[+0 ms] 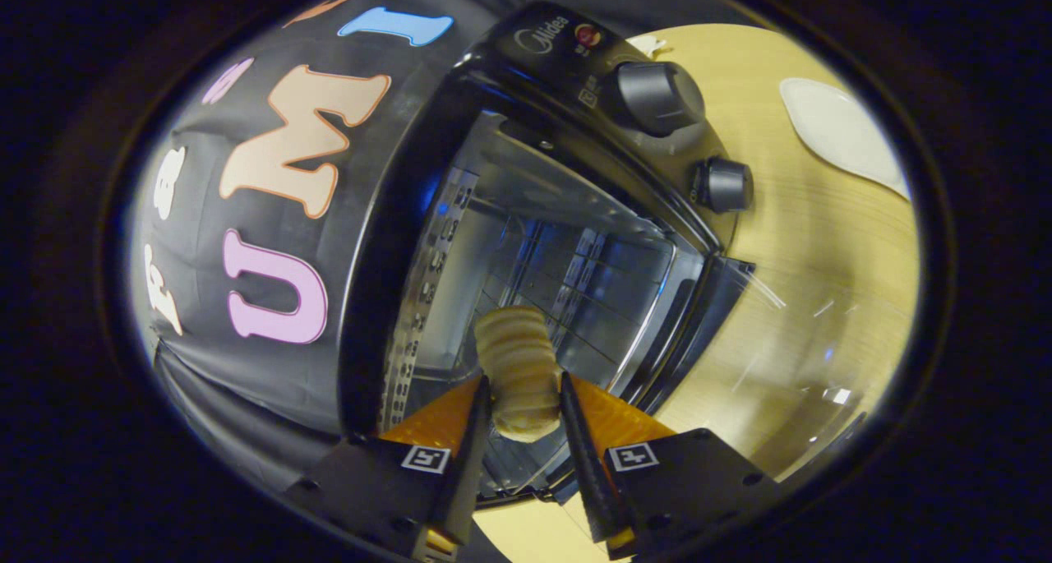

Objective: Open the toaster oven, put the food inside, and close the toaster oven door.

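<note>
Claw [524, 399] grips ridged bread roll [518, 357] | toaster oven [526, 242] door open, roll at mouth

You're looking at one readable brand: "Midea", printed on the toaster oven [526, 218] at the top of its control panel, above the two knobs. Beside it sits a small round badge, too small to read. The marks by the upper knob [657, 96] stay illegible too.

gripper [523, 399] clamped on ridged bread roll [518, 366], both fingers pressing it, roll at open toaster oven [567, 242] mouth, door [789, 366] down.
</note>
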{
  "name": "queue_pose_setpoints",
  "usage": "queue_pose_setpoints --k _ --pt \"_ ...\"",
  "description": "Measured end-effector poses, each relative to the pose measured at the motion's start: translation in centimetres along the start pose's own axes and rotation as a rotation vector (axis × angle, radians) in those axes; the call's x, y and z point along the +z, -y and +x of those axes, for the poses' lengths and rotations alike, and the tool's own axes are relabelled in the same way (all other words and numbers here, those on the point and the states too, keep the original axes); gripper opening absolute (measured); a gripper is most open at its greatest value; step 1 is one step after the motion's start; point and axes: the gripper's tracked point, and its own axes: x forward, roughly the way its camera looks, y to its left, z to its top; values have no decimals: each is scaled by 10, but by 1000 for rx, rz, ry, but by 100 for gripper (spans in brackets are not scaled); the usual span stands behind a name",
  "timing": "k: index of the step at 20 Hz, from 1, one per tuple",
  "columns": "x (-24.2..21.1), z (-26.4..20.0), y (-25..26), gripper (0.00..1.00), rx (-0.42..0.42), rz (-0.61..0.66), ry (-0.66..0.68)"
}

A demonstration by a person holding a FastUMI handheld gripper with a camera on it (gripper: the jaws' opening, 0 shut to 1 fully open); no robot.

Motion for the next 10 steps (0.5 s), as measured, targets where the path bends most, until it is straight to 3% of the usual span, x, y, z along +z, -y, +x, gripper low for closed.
queue_pose_setpoints --k 10 --pt "8 -14 5 71 2 -50 50"
